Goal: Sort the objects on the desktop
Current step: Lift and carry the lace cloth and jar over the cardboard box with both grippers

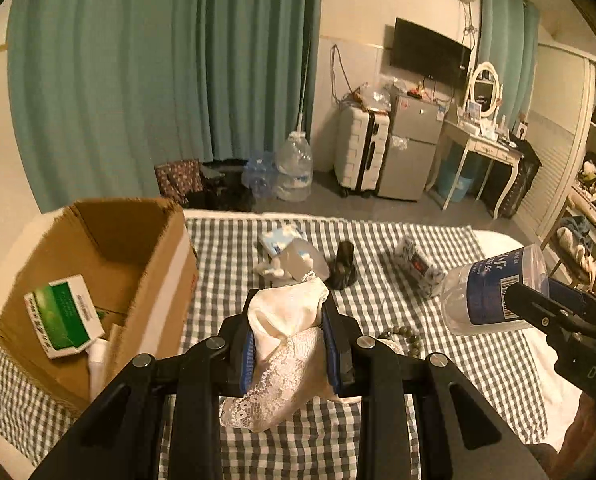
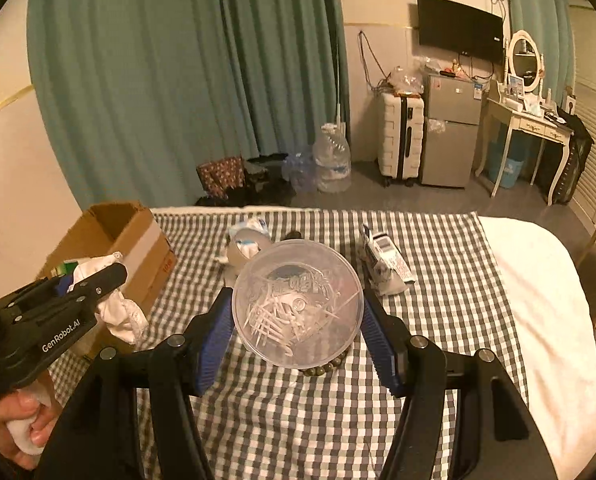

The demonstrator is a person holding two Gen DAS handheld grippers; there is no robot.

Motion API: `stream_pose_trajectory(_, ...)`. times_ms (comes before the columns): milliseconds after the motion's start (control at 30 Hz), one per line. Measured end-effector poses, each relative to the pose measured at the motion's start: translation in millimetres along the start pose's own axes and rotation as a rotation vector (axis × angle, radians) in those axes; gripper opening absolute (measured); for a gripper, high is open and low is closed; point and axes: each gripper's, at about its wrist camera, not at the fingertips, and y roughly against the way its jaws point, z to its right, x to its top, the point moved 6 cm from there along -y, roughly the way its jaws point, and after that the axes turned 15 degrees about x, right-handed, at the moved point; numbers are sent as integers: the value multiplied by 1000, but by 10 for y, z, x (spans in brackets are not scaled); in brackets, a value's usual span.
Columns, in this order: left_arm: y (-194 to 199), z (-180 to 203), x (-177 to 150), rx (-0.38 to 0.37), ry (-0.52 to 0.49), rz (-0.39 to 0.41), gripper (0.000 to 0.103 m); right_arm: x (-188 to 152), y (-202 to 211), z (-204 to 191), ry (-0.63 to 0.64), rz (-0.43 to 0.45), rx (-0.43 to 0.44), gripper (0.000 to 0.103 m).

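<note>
Gripping a cream cloth with lace trim (image 1: 286,332), the left gripper (image 1: 288,344) has its blue-padded jaws closed on the bunched fabric, which hangs above the checked cloth (image 1: 377,420) on the bed. At about 9 o'clock from it in the left wrist view stands an open cardboard box (image 1: 98,280), with a green and white carton (image 1: 62,316) lying inside.

The right gripper (image 2: 298,312) holds a clear plastic jar (image 2: 298,304) between its jaws, pressed on both sides; the jar has a blue label (seen in the left wrist view) and thin white sticks inside, maybe cotton swabs or toothpicks, I cannot tell which. It is lifted over the checked cloth, just above a string of greenish beads (image 2: 325,368).

Farther on the cloth, around 12 o'clock, lie a tissue pack (image 1: 278,240), a black object (image 1: 343,266) and a patterned packet (image 1: 417,268).
</note>
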Motion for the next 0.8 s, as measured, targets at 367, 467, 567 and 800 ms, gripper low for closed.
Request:
stream_pose_trajectory(367, 399, -221, 207, 4, 22, 81, 28, 236, 297, -280, 34, 66, -4, 62)
stream_pose_trajectory(467, 424, -275, 238, 5, 27, 88, 28, 271, 351, -305, 36, 81, -7, 62)
stream_pose_trajectory(567, 432, -326, 252, 3, 34, 93, 28, 299, 384, -353, 36, 93, -4, 62)
stream_pose_trajectory(800, 434, -412, 240, 7, 37, 99, 28, 370, 343, -412, 67, 88, -4, 62)
